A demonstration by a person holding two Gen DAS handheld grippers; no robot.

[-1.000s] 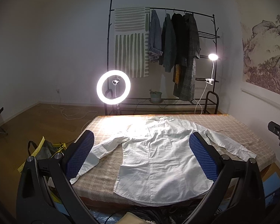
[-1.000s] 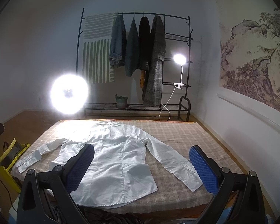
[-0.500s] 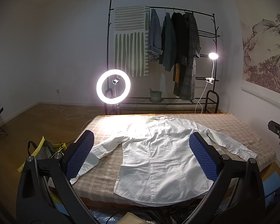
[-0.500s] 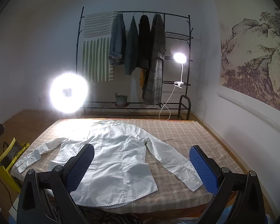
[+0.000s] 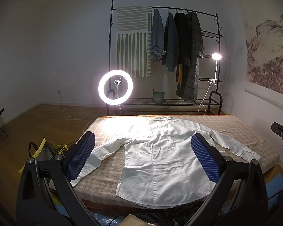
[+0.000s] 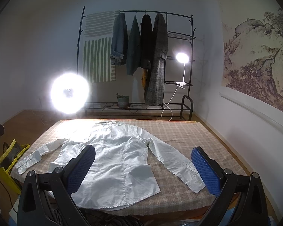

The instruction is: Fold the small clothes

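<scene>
A white long-sleeved shirt (image 5: 160, 156) lies flat, back up, on the checked tabletop (image 5: 107, 167), collar at the far side, both sleeves spread outward. In the right wrist view the same shirt (image 6: 120, 160) lies left of centre, its right sleeve (image 6: 177, 163) reaching toward the near right. My left gripper (image 5: 141, 156) hovers open above the near edge, blue pads wide apart, nothing between them. My right gripper (image 6: 141, 165) is also open and empty, held above the near edge over the hem and right cuff. Neither gripper touches the cloth.
A ring light (image 5: 115, 87) shines behind the table's far left. A black clothes rack (image 5: 179, 56) with hanging jackets and a clip lamp (image 5: 216, 56) stands at the back wall. A yellow-trimmed bag (image 5: 43, 148) sits on the floor at left. The wall runs close on the right.
Nothing has visibly changed apart from a very slight drift of both cameras; the shirt lies as before and both grippers stay open.
</scene>
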